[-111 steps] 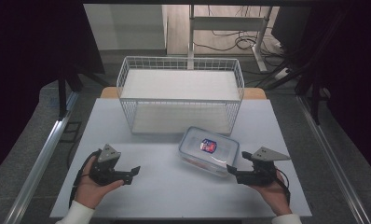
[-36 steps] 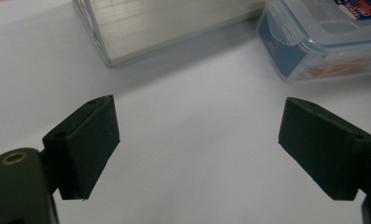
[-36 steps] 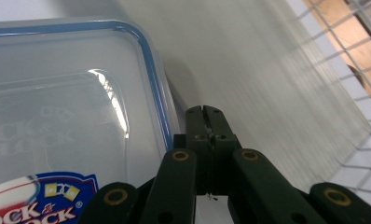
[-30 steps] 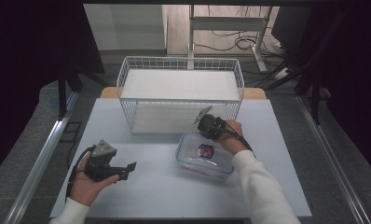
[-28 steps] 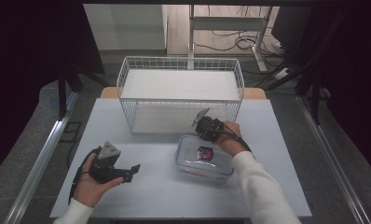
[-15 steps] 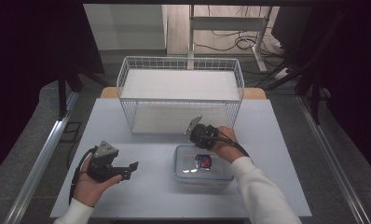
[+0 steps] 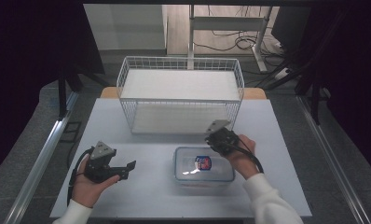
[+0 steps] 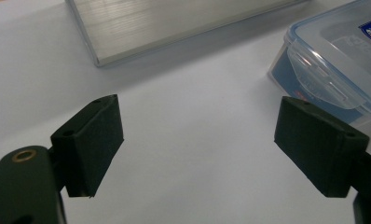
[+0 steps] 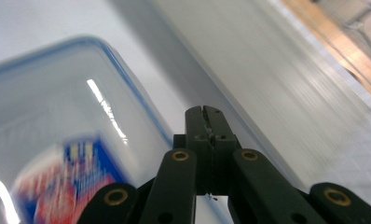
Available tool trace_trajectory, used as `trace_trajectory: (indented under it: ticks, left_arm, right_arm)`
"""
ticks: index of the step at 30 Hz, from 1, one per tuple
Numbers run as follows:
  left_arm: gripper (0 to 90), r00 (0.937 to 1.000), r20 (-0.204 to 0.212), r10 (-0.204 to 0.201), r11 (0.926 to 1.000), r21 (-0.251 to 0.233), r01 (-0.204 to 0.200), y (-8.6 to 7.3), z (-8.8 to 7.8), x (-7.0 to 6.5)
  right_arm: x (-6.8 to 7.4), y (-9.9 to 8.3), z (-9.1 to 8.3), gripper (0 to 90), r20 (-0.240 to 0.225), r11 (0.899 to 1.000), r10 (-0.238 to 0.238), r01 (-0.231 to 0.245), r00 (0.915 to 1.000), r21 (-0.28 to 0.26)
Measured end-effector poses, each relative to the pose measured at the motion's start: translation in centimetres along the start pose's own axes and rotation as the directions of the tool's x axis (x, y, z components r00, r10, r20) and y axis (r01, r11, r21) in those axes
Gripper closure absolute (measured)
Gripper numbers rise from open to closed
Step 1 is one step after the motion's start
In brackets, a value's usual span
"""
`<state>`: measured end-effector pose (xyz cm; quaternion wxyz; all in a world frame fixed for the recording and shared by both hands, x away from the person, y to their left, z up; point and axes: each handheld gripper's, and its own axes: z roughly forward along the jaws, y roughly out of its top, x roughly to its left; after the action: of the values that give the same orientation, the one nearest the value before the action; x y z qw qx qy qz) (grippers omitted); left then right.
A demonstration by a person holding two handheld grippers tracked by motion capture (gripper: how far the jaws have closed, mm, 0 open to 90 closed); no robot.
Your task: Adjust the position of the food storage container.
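A clear plastic container (image 7: pixel 203 164) with a blue-rimmed snap lid and a red-and-blue label lies flat on the white table (image 7: pixel 146 198), in front of the wire basket (image 7: pixel 181 88). My right gripper (image 7: pixel 219 142) is shut on nothing and hovers at the container's far right corner. In the right gripper view its closed jaws (image 9: pixel 204 114) point past the blurred lid (image 9: pixel 58 121). My left gripper (image 7: pixel 129 165) rests to the container's left and is open. Its jaws have just been closing a little, with bare table between them (image 8: pixel 197 126). The container's latch (image 8: pixel 326 77) lies ahead of them to the right.
The white wire basket stands at the table's back middle, and its base (image 8: pixel 174 23) lies beyond the left jaws. Dark floor and a metal rail (image 7: pixel 39 168) flank the table. Free tabletop stretches between the left gripper and the container.
The container slid toward the near edge and squared up under the right gripper. The right gripper then drew off to the right and rose slightly. The left hand stayed put.
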<state>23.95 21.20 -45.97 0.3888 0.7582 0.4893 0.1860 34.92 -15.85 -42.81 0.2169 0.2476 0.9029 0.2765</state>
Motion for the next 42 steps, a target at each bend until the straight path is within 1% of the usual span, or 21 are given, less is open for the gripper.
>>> trace_trajectory:
  ticks: [2, 3, 4, 5, 6, 7, 8, 9, 10, 14, 15, 17, 19, 22, 24, 25, 27, 31, 35, 37, 42]
  left_arm:
    - [15.2, 1.0, 0.001, -0.004, 1.0, 0.005, 0.004, -0.1, 0.0, 0.0]
    - [15.2, 1.0, -0.001, -0.007, 0.9999, 0.009, 0.007, -0.1, 0.0, 0.0]
    - [15.2, 1.0, -0.001, -0.007, 0.9999, 0.009, 0.007, -0.1, 0.0, 0.0]
    - [15.2, 0.9999, 0.0, -0.011, 0.9999, 0.008, 0.011, -0.1, 0.0, 0.0]
    - [15.2, 0.9999, 0.001, -0.016, 0.9999, 0.006, 0.016, -0.1, 0.0, 0.0]
    - [15.2, 0.9998, 0.005, -0.017, 0.9998, 0.005, 0.017, -0.1, 0.1, 0.0]
    - [15.3, 0.9998, 0.007, -0.018, 0.9998, 0.007, 0.017, -0.1, 0.1, 0.1]
    - [15.8, 0.9998, 0.006, -0.017, 0.9998, 0.006, 0.017, -0.1, 0.2, 0.1]
    - [16.2, 0.9998, 0.007, -0.017, 0.9999, 0.002, 0.017, -0.1, 0.2, 0.1]
    - [16.3, 0.9998, 0.012, -0.014, 0.9999, 0.005, 0.014, 0.0, 0.4, 0.1]
    - [16.2, 0.9998, 0.013, -0.014, 0.9999, 0.006, 0.014, 0.0, 0.4, 0.1]
    - [16.2, 0.9998, 0.014, -0.012, 0.9999, 0.011, 0.012, -0.1, 0.4, 0.1]
    - [16.2, 0.9998, 0.016, -0.016, 0.9998, 0.014, 0.016, -0.3, 0.5, 0.2]
    - [16.1, 0.9997, 0.017, -0.015, 0.9996, 0.026, 0.015, -0.4, 0.6, 0.4]
    - [16.0, 0.9997, 0.018, -0.017, 0.9995, 0.027, 0.017, -0.5, 0.6, 0.5]
    - [16.0, 0.9996, 0.013, -0.024, 0.9994, 0.025, 0.023, -0.7, 0.5, 0.7]
    - [16.0, 0.9995, 0.009, -0.029, 0.9993, 0.025, 0.029, -0.8, 0.5, 0.8]
    - [16.1, 0.9989, -0.001, -0.046, 0.9987, 0.022, 0.046, -0.9, 0.2, 1.3]
    - [16.1, 0.9988, -0.008, -0.047, 0.9982, 0.035, 0.048, -1.4, 0.1, 1.2]
    - [16.0, 0.9988, -0.011, -0.049, 0.9983, 0.033, 0.049, -1.4, 0.0, 1.1]
    - [16.1, 0.9986, -0.007, -0.053, 0.9981, 0.033, 0.053, -1.2, 0.1, 1.0]
  right_arm:
    - [-0.5, -1.8, -1.8, 88.7, 0.028, 0.997, 0.073, -0.072, 0.997, -0.022]
    - [-1.0, -3.8, -3.4, 88.7, 0.064, 0.987, 0.159, -0.157, 0.9852, -0.042]
    - [-1.0, -3.8, -3.4, 88.7, 0.064, 0.987, 0.159, -0.157, 0.9852, -0.042]
    - [-1.2, -4.9, -3.9, 88.7, 0.077, 0.978, 0.205, -0.202, 0.9757, -0.052]
    - [-1.4, -7.1, -4.8, 88.7, 0.084, 0.961, 0.276, -0.272, 0.9574, -0.056]
    - [-1.4, -7.1, -4.8, 88.7, 0.084, 0.961, 0.276, -0.272, 0.9574, -0.056]
    - [-1.4, -8.2, -5.0, 88.7, 0.087, 0.952, 0.306, -0.302, 0.9482, -0.056]
    - [-1.4, -9.4, -5.1, 88.7, 0.083, 0.939, 0.343, -0.339, 0.9357, -0.057]
    - [-1.3, -11.3, -5.0, 88.7, 0.049, 0.92, 0.393, -0.392, 0.9182, -0.023]
    - [-1.0, -11.7, -5.0, 88.7, 0.049, 0.913, 0.409, -0.409, 0.9114, -0.006]
    - [-0.9, -11.5, -4.8, 88.7, 0.038, 0.913, 0.408, -0.409, 0.9121, 0.004]
    - [-0.5, -11.2, -3.9, 88.7, 0.046, 0.923, 0.378, -0.38, 0.9247, 0.055]
    - [-0.6, -11.3, -3.3, 88.7, 0.052, 0.927, 0.364, -0.367, 0.9299, 0.08]
    - [-0.4, -11.3, -2.7, 88.7, 0.035, 0.923, 0.37, -0.371, 0.9285, 0.099]
    - [0.0, -11.0, -2.2, 88.7, 0.013, 0.926, 0.36, -0.359, 0.9329, 0.117]
    - [0.5, -10.5, -1.8, 88.7, 0.015, 0.931, 0.339, -0.337, 0.9408, 0.137]
    - [0.5, -10.4, -1.7, 88.7, 0.018, 0.933, 0.333, -0.332, 0.9427, 0.141]
    - [0.7, -9.7, -1.1, 88.7, -0.036, 0.933, 0.345, -0.338, 0.9381, 0.127]
    - [1.1, -9.2, -0.7, 88.7, -0.054, 0.941, 0.322, -0.314, 0.9452, 0.125]
    - [1.2, -8.8, -0.3, 88.7, -0.074, 0.942, 0.322, -0.313, 0.9437, 0.12]
    - [1.8, -7.8, 0.4, 88.7, -0.098, 0.952, 0.295, -0.285, 0.9504, 0.109]
